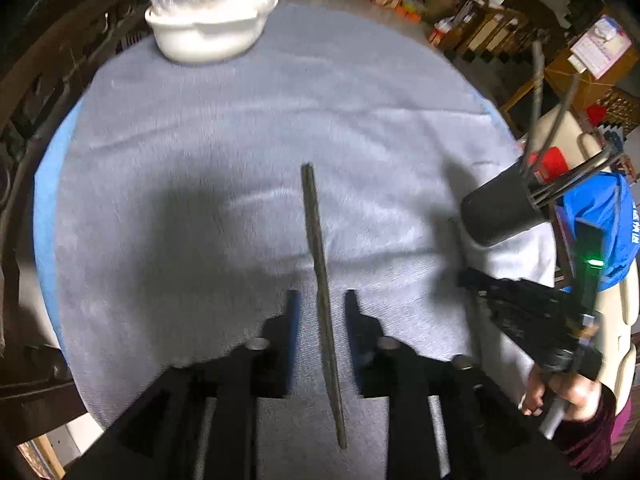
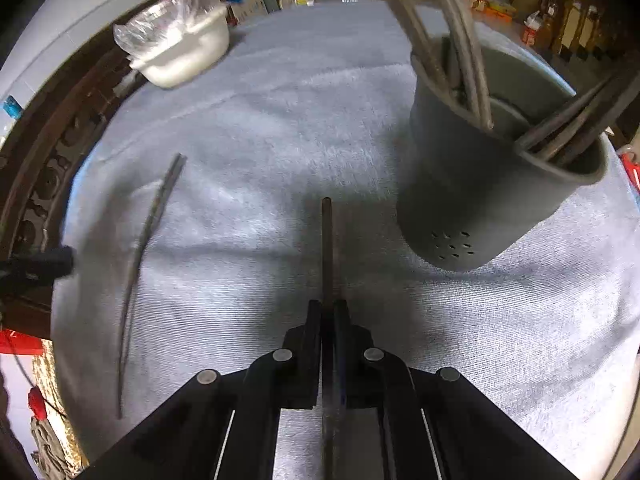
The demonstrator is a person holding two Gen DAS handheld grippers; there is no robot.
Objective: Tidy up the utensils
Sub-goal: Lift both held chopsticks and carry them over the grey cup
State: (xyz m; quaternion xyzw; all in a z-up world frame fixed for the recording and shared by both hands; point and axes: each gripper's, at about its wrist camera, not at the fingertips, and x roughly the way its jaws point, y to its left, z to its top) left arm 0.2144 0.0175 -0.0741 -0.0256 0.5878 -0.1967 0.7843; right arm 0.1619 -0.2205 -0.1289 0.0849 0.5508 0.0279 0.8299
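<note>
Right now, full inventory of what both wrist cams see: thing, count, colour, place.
Loose chopstick: one, dark, flat on the towel between the open left fingers, untouched.
Held chopstick: one, dark, clamped in the right fingers, pointing forward.
Utensil holder: one, dark grey with drain holes, upright on the towel's right side, several dark utensils standing in it.
White bowl: one, with clear crinkled plastic on top, at the towel's far left.
Towel: one, grey-blue, covering the tabletop.
Background: wooden furniture and cluttered shelves, too blurred to itemise.
Left gripper: black, open.
Right gripper: black, shut on its chopstick.
Person's hand: one, gripping the right gripper's handle.
</note>
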